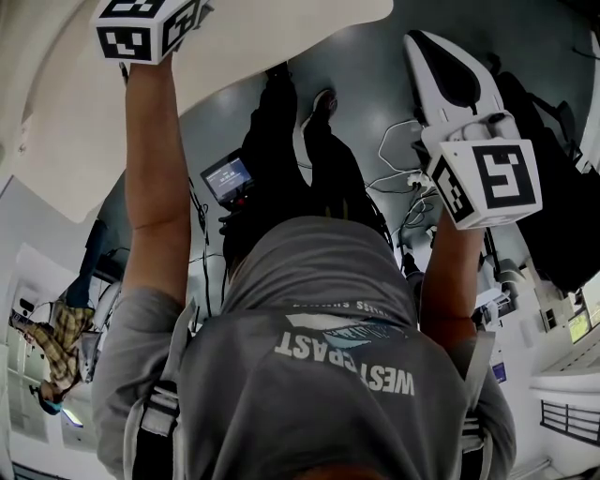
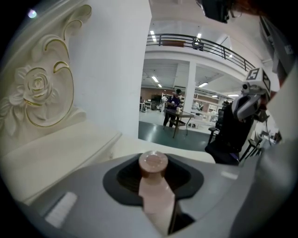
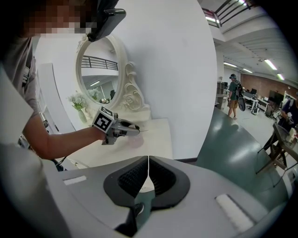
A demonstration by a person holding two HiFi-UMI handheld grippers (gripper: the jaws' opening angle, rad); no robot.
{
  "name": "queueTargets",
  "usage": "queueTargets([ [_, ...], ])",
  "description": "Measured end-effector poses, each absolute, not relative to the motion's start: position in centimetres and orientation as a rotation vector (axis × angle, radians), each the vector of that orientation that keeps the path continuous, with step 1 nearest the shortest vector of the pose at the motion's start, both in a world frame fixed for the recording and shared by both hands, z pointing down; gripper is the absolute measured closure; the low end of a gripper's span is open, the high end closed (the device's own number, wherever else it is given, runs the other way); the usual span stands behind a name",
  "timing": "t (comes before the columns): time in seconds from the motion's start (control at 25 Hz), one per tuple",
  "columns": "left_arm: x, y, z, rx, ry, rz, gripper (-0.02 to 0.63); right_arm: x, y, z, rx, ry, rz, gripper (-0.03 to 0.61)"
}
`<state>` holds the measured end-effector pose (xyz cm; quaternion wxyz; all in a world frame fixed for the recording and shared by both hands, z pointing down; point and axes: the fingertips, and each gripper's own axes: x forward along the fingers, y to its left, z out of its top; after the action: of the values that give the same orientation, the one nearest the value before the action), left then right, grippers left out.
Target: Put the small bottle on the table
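Observation:
A small pale pink bottle [image 2: 157, 195] with a round cap stands up between the jaws of my left gripper [image 2: 153, 176], which is shut on it. Beyond it lies the white dressing table [image 2: 128, 148]. The right gripper view shows that left gripper [image 3: 125, 130] held low over the white table top [image 3: 156, 135], the bottle only a faint pink blur at its tip. My right gripper [image 3: 148, 179] is shut with nothing between its pads and hangs off the table, over the floor. The head view shows only the left gripper's marker cube [image 1: 148, 28] and the right gripper [image 1: 441, 66].
An oval mirror [image 3: 98, 76] in an ornate white frame [image 2: 39, 90] stands at the back of the table, with a small vase of flowers [image 3: 79, 109] beside it. A black office chair [image 2: 233, 135] is to the right. Cables [image 1: 403, 178] lie on the grey floor. People stand far off.

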<state>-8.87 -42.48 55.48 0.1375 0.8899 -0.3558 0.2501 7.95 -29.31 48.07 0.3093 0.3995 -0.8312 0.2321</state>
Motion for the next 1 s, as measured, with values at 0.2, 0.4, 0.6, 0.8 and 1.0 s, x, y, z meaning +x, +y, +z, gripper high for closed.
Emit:
queueTargets([
  [0.2,-8.6,-42.6,55.4,2.607,-1.018,0.736,0.499,7.8,-29.5,47.9,1.053,-2.198,0.610,0.569],
  [0.4,-8.7,-42.2,55.8,2.625,-1.019,0.761,0.494,7.7,-29.4,47.8,1.056,-2.201,0.605,0.568],
  [0.6,-8.8,-42.1,55.9,2.624,-1.042,0.757,0.491,7.9,-29.1,47.3,1.076,-2.214,0.588,0.568],
  [0.8,-9.0,-41.9,55.3,2.612,-1.068,0.749,0.469,8.1,-28.8,46.5,1.072,-2.215,0.573,0.568],
  [1.0,-9.9,-41.8,54.1,2.617,-1.117,0.751,0.439,7.8,-28.6,45.3,1.084,-2.235,0.540,0.568],
])
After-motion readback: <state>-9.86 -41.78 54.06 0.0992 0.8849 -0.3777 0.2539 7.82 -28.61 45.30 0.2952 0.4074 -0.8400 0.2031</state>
